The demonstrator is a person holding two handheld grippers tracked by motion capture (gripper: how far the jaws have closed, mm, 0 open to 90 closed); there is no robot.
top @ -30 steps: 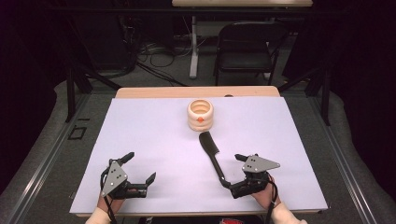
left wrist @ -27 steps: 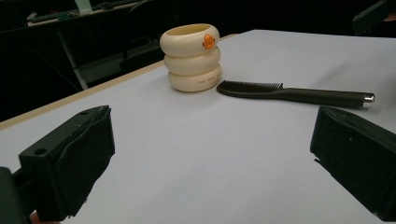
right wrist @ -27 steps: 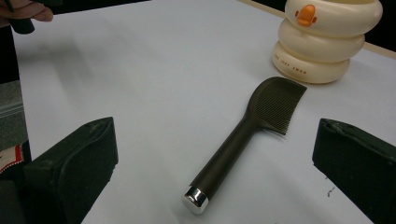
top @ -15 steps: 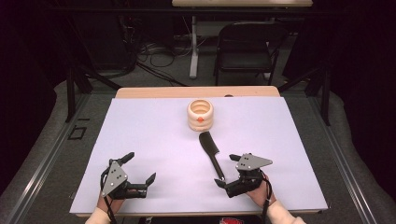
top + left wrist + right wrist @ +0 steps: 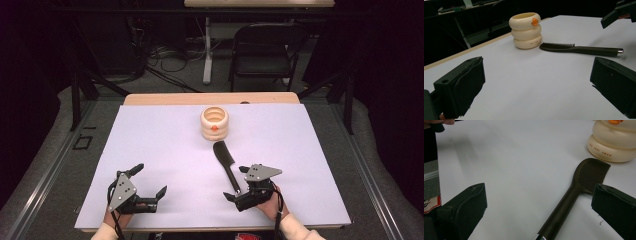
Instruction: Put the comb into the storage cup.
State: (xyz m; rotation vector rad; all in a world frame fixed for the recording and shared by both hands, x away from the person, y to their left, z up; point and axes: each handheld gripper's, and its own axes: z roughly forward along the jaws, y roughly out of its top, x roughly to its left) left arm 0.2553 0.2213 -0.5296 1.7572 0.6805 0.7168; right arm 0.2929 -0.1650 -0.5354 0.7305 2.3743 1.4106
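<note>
A black comb lies on the white table cover, its toothed head toward a cream ribbed cup with an orange spot. My right gripper is open at the near right, its jaws on either side of the comb's handle end without touching it. In the right gripper view the handle runs up between the jaws toward the cup. My left gripper rests open at the near left, nothing between its jaws. The left gripper view takes in the cup, the comb and the right gripper's jaw tip.
The table's wooden far edge shows beyond the cover. A dark folding chair and floor cables lie behind the table. Bare white cover stretches across the left and far right.
My right gripper has slid left toward the comb, so the handle end now sits between its open jaws. The left gripper, cup and comb have stayed put.
</note>
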